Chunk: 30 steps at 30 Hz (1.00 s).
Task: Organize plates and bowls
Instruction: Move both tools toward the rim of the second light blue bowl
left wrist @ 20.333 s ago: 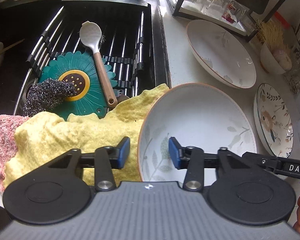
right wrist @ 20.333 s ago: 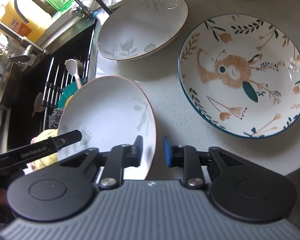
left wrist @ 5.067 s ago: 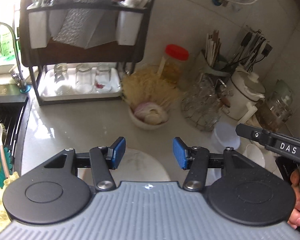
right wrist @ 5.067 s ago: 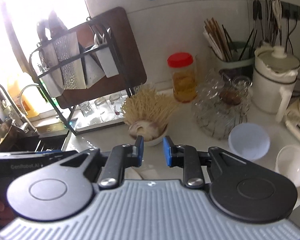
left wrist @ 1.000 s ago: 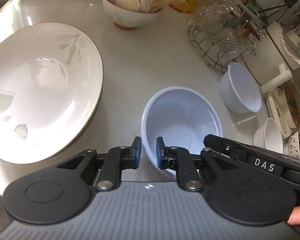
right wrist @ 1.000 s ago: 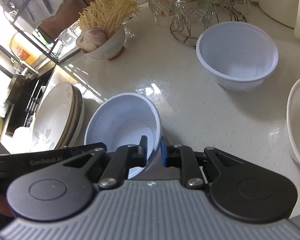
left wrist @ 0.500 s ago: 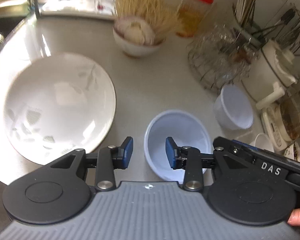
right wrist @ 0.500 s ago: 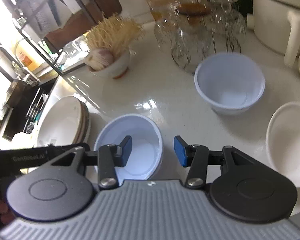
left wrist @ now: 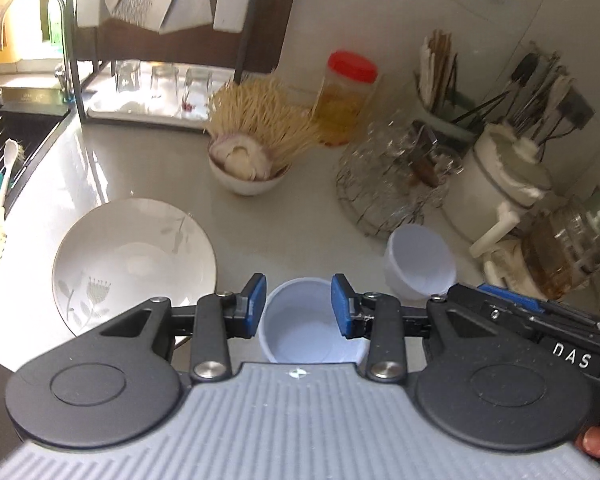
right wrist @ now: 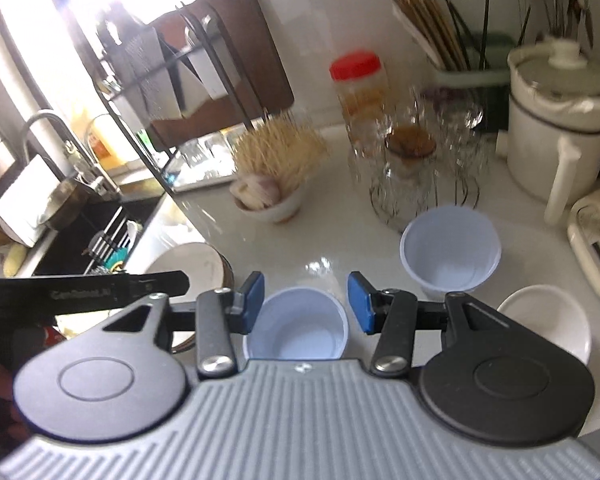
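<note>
A pale blue plastic bowl [left wrist: 308, 326] stands on the counter right below my left gripper [left wrist: 299, 306], which is open and empty above it. The same bowl [right wrist: 296, 330] sits below my right gripper [right wrist: 306, 302], also open and empty. A second pale blue bowl [left wrist: 420, 266] [right wrist: 450, 254] stands farther right by the glass rack. A stack of white leaf-patterned plates [left wrist: 134, 264] lies at left; its edge [right wrist: 198, 262] shows in the right wrist view. A small white bowl [right wrist: 548, 320] sits at far right.
A bowl of enoki mushrooms and garlic [left wrist: 246, 164], a red-lidded jar [left wrist: 350, 98], a wire rack of glasses [left wrist: 396, 176], a white pot [left wrist: 504, 184] and a utensil holder line the back. The sink [left wrist: 4, 140] and dish rack [left wrist: 168, 40] are at left.
Both grippers let go of the pale blue bowl, opened wider and pulled up and back. The bowl now stands on the counter by the plate stack.
</note>
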{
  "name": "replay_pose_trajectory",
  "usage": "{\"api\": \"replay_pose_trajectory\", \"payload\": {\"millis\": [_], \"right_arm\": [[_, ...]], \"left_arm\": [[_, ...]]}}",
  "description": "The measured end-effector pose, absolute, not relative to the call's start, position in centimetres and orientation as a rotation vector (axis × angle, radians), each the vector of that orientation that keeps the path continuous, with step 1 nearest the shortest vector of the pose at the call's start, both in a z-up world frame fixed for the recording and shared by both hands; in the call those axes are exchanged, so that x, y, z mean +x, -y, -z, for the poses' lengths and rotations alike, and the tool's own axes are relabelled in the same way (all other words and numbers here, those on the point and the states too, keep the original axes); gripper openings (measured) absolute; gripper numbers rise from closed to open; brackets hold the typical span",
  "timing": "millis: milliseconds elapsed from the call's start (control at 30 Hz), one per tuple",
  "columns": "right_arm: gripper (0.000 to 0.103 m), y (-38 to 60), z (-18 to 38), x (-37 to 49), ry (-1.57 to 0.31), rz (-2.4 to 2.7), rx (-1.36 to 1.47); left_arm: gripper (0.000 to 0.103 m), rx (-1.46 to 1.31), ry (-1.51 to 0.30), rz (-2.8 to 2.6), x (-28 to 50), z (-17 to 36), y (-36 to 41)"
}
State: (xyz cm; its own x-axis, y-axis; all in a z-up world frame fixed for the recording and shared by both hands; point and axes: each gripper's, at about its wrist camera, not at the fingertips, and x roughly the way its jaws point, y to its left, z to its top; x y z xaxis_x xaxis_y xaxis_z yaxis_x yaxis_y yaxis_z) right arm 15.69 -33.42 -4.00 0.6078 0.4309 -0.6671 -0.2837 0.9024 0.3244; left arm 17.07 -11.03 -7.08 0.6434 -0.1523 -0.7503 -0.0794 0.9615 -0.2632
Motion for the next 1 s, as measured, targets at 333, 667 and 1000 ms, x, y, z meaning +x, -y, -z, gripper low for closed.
{"api": "replay_pose_trajectory", "payload": {"millis": [333, 667, 1000], "right_arm": [[0.050, 34.0, 2.0, 12.4, -0.764, -0.403, 0.187], [0.050, 33.8, 2.2, 10.8, -0.759, -0.389, 0.189], [0.050, 32.9, 1.6, 9.6, -0.752, -0.309, 0.197]], "left_arm": [[0.041, -0.265, -0.861, 0.120, 13.9, 5.7, 13.1], [0.041, -0.272, -0.858, 0.099, 12.6, 5.7, 12.7], [0.046, -0.256, -0.882, 0.152, 12.8, 5.5, 10.4]]}}
